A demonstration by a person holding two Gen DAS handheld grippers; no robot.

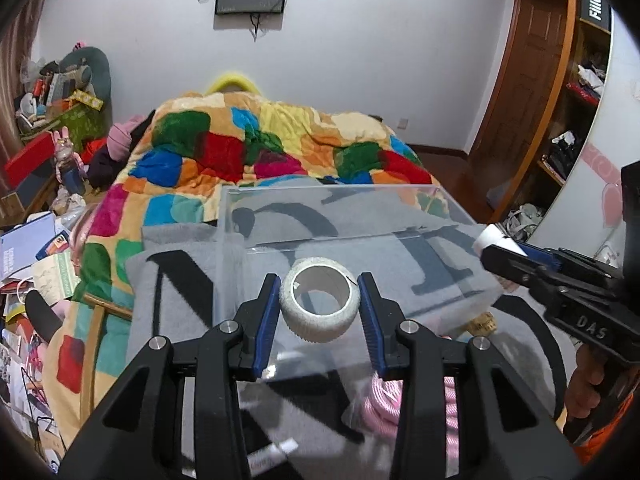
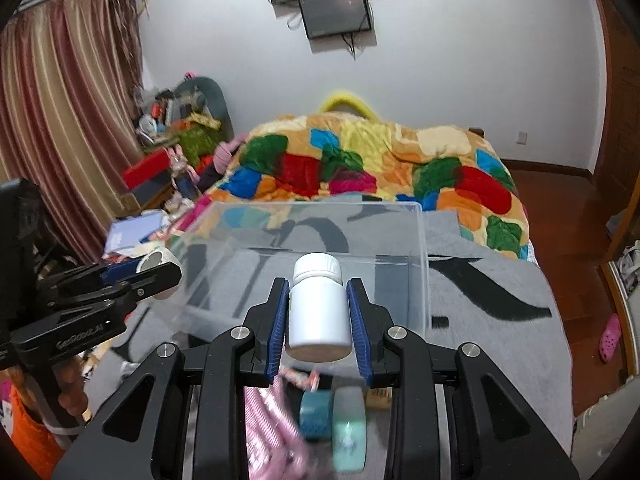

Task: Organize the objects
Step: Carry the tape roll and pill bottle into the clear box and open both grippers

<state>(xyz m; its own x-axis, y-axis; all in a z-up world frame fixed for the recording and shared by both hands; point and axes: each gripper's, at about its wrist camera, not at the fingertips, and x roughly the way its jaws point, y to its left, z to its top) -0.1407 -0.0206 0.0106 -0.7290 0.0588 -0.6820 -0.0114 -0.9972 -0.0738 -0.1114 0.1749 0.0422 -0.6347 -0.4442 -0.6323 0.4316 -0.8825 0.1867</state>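
Our left gripper (image 1: 319, 304) squeezes the white tape roll (image 1: 319, 305) & our right gripper (image 2: 318, 312) squeezes the white bottle (image 2: 318, 306) — both held up. Just past them sits the clear box (image 2: 420, 264) on the gray blanket (image 2: 500, 320) — prob. where they go.

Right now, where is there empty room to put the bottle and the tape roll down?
Inside the clear box: its floor looks bare, so the white bottle and tape roll both fit there. The gray blanket right of the box is bare too. It's crowded near the grippers: pink rope, a teal roll and a mint bottle lie there.
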